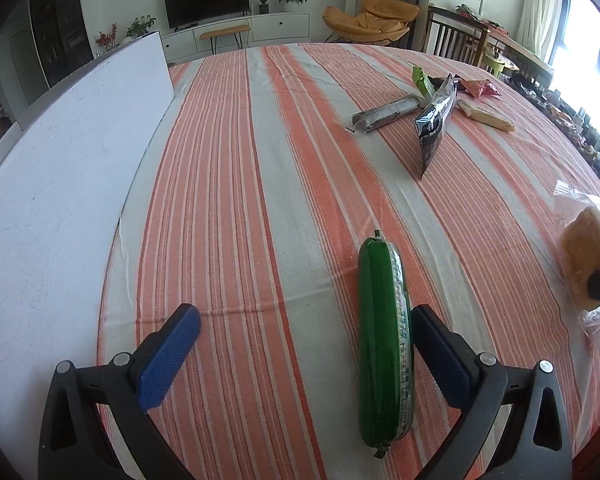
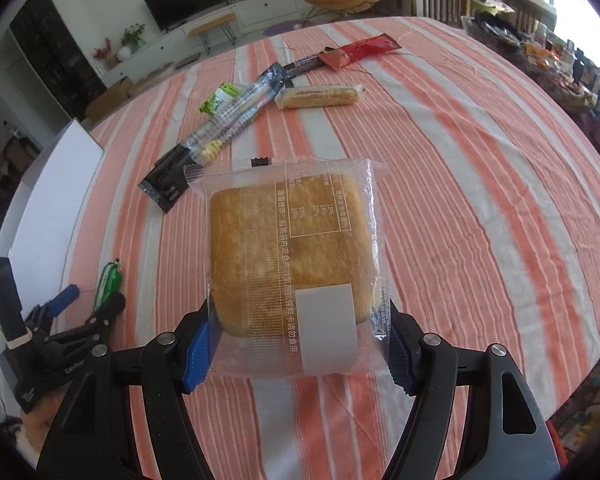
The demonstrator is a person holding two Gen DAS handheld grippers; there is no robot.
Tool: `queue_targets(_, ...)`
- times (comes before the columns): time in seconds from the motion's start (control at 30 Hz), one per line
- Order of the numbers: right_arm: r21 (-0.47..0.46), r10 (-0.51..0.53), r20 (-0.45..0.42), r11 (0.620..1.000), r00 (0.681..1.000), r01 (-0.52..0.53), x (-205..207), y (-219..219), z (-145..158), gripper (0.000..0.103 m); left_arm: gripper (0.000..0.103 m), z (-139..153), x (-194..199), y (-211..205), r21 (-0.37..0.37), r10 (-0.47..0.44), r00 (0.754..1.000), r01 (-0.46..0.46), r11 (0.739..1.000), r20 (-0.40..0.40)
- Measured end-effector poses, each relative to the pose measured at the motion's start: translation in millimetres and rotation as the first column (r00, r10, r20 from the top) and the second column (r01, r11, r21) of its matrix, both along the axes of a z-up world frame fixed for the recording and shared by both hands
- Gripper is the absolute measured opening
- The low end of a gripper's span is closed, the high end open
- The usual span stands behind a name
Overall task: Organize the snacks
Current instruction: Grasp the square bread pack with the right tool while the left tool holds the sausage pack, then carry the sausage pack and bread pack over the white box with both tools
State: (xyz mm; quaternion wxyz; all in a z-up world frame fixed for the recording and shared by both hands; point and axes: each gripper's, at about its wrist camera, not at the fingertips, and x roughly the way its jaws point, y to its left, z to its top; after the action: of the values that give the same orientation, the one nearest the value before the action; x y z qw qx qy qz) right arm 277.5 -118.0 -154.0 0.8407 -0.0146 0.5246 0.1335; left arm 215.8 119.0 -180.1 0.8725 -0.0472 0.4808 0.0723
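My left gripper (image 1: 304,320) is open, low over the striped tablecloth. A green sausage stick (image 1: 384,340) lies between its jaws, close against the right finger (image 1: 440,356). My right gripper (image 2: 300,344) is shut on a clear-wrapped square bread (image 2: 292,256) and holds it above the cloth; the bread also shows at the right edge of the left wrist view (image 1: 588,256). The left gripper (image 2: 80,312) and the sausage (image 2: 108,284) appear at lower left of the right wrist view.
A white box (image 1: 72,152) stands at the table's left. A pile of snacks lies farther back: a black packet (image 2: 168,180), a long clear tube pack (image 2: 236,108), a green packet (image 2: 218,102), a cake bar (image 2: 320,96), red packets (image 2: 356,52). Chairs stand beyond.
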Motion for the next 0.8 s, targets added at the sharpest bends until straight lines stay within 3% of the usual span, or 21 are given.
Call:
queue_targets(0.13,-0.039,-0.001,-0.017,0.999,1.000,0.000,-5,1,-11,0.079,0.102,7,-8,2,-0.093,-0.025,0.999,0.023,0.995,-0.023)
queue_targets(0.23,-0.029,-0.014,-0.018,0.999,1.000,0.014,-1,4,-5,0.079,0.095,6,-6,-7,-0.033,-0.033,0.998,0.032,0.999,-0.045)
queue_targets(0.27,-0.040,-0.006,-0.012,0.999,1.000,0.005,0,7,-3,0.079,0.084,6,-7,-12,0.003,-0.039,0.998,0.039,0.999,-0.042)
queue_targets(0.3,-0.052,0.007,-0.012,0.999,1.000,-0.008,1,9,-4,0.079,0.059,8,-8,-16,0.006,-0.059,0.998,0.059,0.998,-0.021)
queue_targets(0.37,-0.030,0.003,-0.020,1.000,1.000,-0.004,2,4,-7,0.074,0.023,13,-8,-22,0.023,-0.082,0.997,0.082,0.996,-0.010)
queue_targets(0.4,0.004,-0.023,-0.018,1.000,1.000,0.023,-2,-2,-5,0.073,0.022,14,-9,-22,0.026,-0.079,0.997,0.079,0.997,-0.012)
queue_targets(0.53,0.182,-0.053,0.021,0.982,0.998,0.049,-28,-21,20,0.072,0.022,22,-26,-9,-0.128,-0.053,0.998,0.056,0.990,0.023)
queue_targets(0.67,0.200,-0.068,-0.009,0.977,0.998,0.069,-40,-23,17,0.072,0.022,39,-50,-3,-0.264,-0.048,0.997,0.063,0.962,0.063)
queue_targets(0.8,0.255,-0.082,-0.026,0.963,0.996,0.086,-48,-20,15,0.072,0.022,65,-75,-4,-0.305,-0.063,0.992,0.093,0.948,0.108)
